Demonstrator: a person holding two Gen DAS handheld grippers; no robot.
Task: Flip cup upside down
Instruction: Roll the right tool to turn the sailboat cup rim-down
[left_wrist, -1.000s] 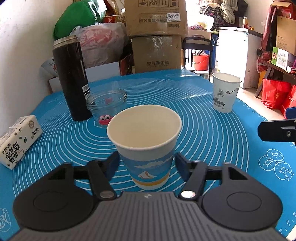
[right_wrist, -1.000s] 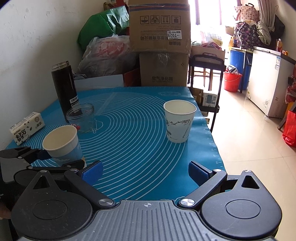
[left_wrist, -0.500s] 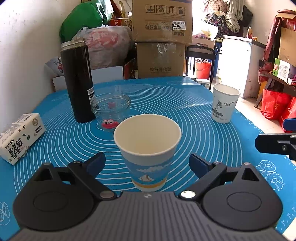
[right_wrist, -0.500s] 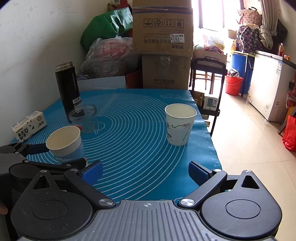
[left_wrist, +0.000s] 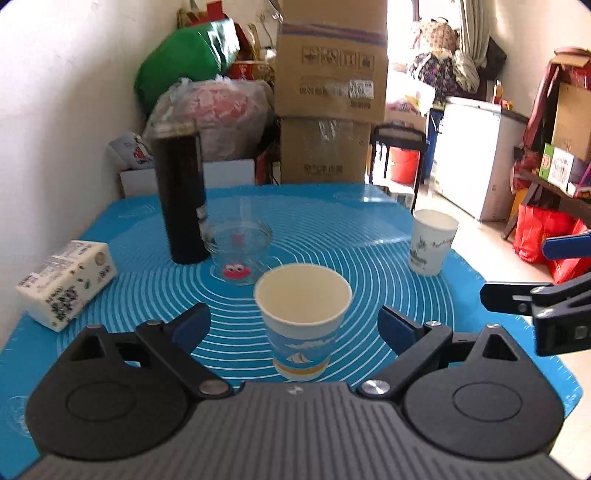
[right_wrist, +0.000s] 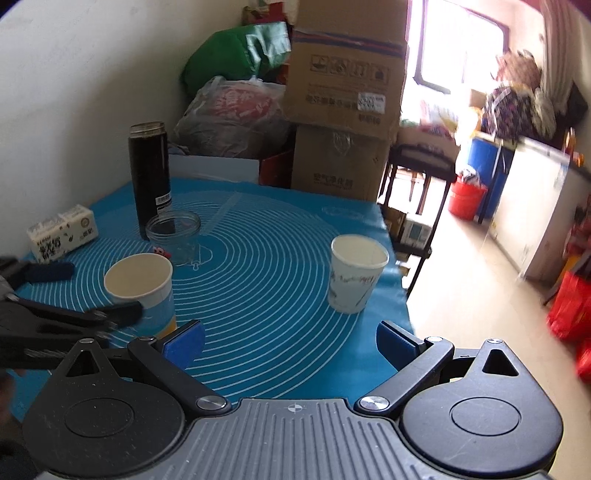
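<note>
A paper cup with a blue sailboat print (left_wrist: 303, 317) stands upright, mouth up, on the blue mat (left_wrist: 369, 258). My left gripper (left_wrist: 293, 326) is open, its blue pads (left_wrist: 188, 325) wide on either side of the cup and not touching it. The cup also shows in the right wrist view (right_wrist: 142, 286), with the left gripper's fingers (right_wrist: 110, 315) around it. A second white paper cup with a branch print (right_wrist: 356, 277) stands upright near the mat's right edge (left_wrist: 430, 245). My right gripper (right_wrist: 290, 338) is open and empty, short of that cup.
A tall black flask (left_wrist: 181, 195), a small glass jar (left_wrist: 240, 243) and a white carton (left_wrist: 68, 282) stand on the left of the mat. Cardboard boxes (left_wrist: 328, 103) and bags are stacked behind the table. The table's right edge drops to the floor (right_wrist: 480, 295).
My left gripper opened from close around the sailboat cup and drew back and up; the cup stayed upright on the mat. The right gripper rose and tilted, staying open.
</note>
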